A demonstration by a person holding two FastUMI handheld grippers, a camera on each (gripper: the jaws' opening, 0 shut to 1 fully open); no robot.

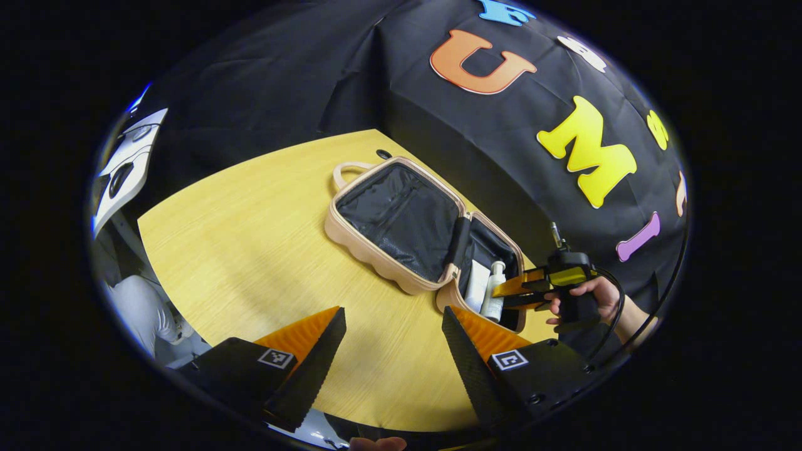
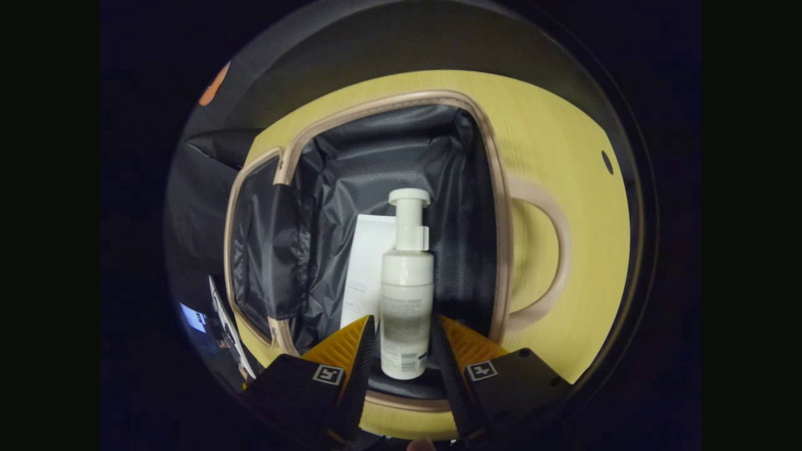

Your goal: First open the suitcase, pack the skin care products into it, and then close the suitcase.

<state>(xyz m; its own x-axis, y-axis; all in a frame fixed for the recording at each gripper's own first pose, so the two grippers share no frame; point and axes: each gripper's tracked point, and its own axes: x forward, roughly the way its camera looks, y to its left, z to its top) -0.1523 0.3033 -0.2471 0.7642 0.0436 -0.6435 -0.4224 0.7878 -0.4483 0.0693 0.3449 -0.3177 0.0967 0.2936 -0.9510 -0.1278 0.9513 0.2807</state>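
- Right gripper [image 2: 401, 351] is down in the suitcase [image 2: 495, 207], fingers straddling the base of the white pump bottle [image 2: 406, 282]. Can't tell if they're pinching or already slack, gap looks about bottle-wide.
- Left gripper [image 1: 393, 341] hangs wide open over the wooden table [image 1: 238, 250], holding nothing.
- Bottle lies in the black-lined half, right beside a flat white tube [image 2: 366, 269].
- My take: open a bit more before backing out, straight along the bottle, so it doesn't get dragged.
- Further out, the lid half [image 1: 401, 219] lies flat, handle [image 1: 348, 170] at the far end.
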